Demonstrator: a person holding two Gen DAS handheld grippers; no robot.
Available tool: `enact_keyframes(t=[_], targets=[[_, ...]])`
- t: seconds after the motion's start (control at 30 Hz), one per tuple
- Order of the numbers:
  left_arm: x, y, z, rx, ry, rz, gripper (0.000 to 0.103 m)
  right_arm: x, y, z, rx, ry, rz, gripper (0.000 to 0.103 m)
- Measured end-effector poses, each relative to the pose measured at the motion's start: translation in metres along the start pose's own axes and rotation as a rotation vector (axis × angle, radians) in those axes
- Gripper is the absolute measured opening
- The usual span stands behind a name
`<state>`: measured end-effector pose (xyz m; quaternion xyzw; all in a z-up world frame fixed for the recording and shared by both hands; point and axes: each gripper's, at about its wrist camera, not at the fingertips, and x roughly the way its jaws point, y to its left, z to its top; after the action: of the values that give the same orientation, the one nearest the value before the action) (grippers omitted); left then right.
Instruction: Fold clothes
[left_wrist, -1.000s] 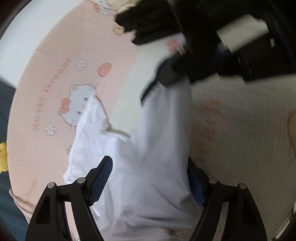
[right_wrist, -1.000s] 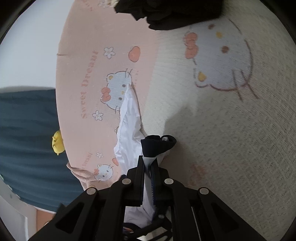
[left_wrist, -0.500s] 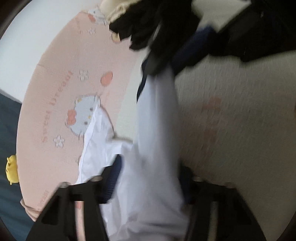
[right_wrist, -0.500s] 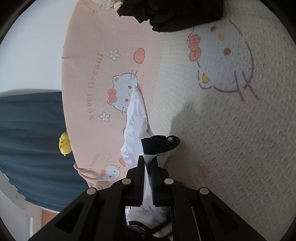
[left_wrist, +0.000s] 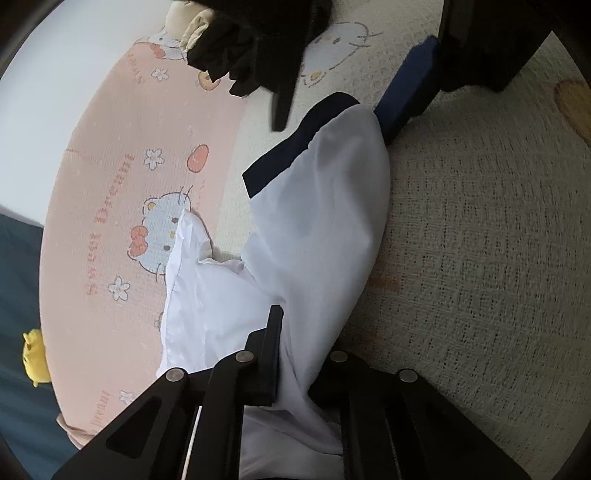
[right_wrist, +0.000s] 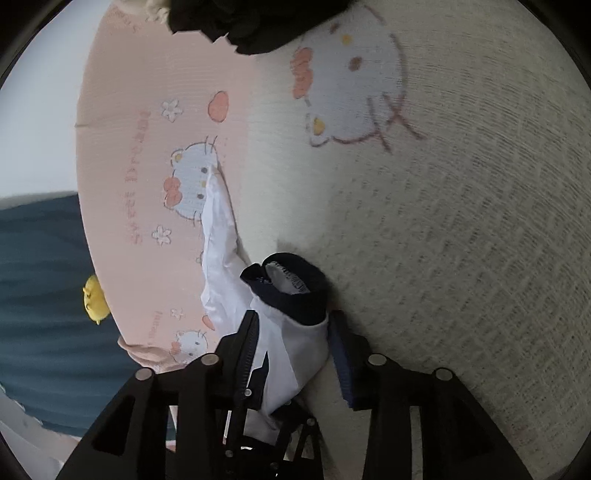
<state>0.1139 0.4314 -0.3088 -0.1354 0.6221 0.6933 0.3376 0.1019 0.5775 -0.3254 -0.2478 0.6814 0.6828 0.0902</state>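
Your left gripper (left_wrist: 295, 354) pinches the white garment (left_wrist: 325, 221) low-centre on the bed blanket (left_wrist: 480, 240), anchoring it, while your right gripper (right_wrist: 295, 339) fingers are opening off the navy cuff (right_wrist: 295, 288), likely finishing that fold.

Both views ride on the grippers and look forward and downward along their fingers (left_wrist: 273, 350), close over a bed covered by a cartoon-cat blanket (left_wrist: 122, 206). The left wrist view sits right above the white garment (left_wrist: 325, 229), and the other gripper shows at its top right. Both share the garment's dark cuff (right_wrist: 295, 295), the pink border and a black pile (right_wrist: 258, 26), perhaps clothing.
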Motion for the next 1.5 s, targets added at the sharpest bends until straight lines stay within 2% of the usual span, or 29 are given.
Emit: enact_keyframes(t=[0.13, 0.27, 0.37, 0.4, 0.43, 0.47, 0.53, 0.6, 0.67, 0.73, 0.8, 0.9, 1.13, 1.2, 1.27, 1.33, 1.5], targets=[[0.007, 0.009, 0.002, -0.037, -0.006, -0.025, 0.006, 0.015, 0.012, 0.002, -0.065, 0.025, 0.004, 0.046], [0.019, 0.020, -0.001, -0.021, -0.009, -0.012, 0.006, 0.029, 0.025, 0.001, -0.160, 0.036, -0.070, 0.046], [0.016, 0.019, -0.002, -0.013, -0.020, 0.000, 0.007, 0.034, 0.031, 0.000, -0.207, 0.038, -0.119, 0.040], [0.016, 0.019, -0.002, -0.003, -0.025, 0.003, 0.007, 0.035, 0.032, 0.001, -0.228, 0.045, -0.153, 0.027], [0.016, 0.019, -0.003, 0.005, -0.026, 0.006, 0.008, 0.036, 0.033, 0.002, -0.250, 0.053, -0.189, 0.005], [0.016, 0.019, -0.003, 0.007, -0.028, 0.007, 0.010, 0.036, 0.034, 0.004, -0.272, 0.048, -0.220, 0.000], [0.014, 0.020, -0.004, 0.008, -0.027, 0.009, 0.010, 0.034, 0.035, 0.004, -0.301, 0.024, -0.258, 0.000], [0.011, 0.019, -0.005, 0.018, -0.023, 0.026, 0.010, 0.031, 0.046, -0.004, -0.399, -0.025, -0.333, 0.000], [0.007, 0.011, -0.007, 0.067, -0.023, 0.053, 0.010, 0.033, 0.067, -0.018, -0.554, -0.076, -0.453, 0.000], [0.000, 0.003, -0.009, 0.102, -0.033, 0.082, 0.011, 0.031, 0.076, -0.024, -0.629, -0.109, -0.500, 0.000], [-0.006, -0.002, -0.012, 0.136, -0.042, 0.081, 0.012, 0.025, 0.077, -0.023, -0.647, -0.131, -0.517, 0.000], [-0.013, -0.006, -0.012, 0.167, -0.067, 0.101, 0.012, 0.016, 0.074, -0.018, -0.619, -0.141, -0.497, 0.000], [-0.021, 0.002, 0.002, 0.125, -0.095, 0.087, 0.012, 0.001, 0.074, -0.005, -0.601, -0.200, -0.503, 0.000], [-0.022, 0.002, 0.007, 0.116, -0.124, 0.056, 0.012, -0.005, 0.075, 0.000, -0.604, -0.211, -0.505, 0.000], [-0.020, 0.004, 0.012, 0.095, -0.135, -0.029, 0.012, -0.008, 0.077, 0.006, -0.601, -0.221, -0.505, 0.000], [-0.012, 0.003, 0.020, 0.084, -0.108, -0.098, 0.011, -0.011, 0.078, 0.014, -0.595, -0.225, -0.501, 0.001], [-0.009, 0.009, 0.042, 0.040, -0.114, -0.153, 0.011, -0.017, 0.071, 0.031, -0.556, -0.235, -0.511, 0.001]])
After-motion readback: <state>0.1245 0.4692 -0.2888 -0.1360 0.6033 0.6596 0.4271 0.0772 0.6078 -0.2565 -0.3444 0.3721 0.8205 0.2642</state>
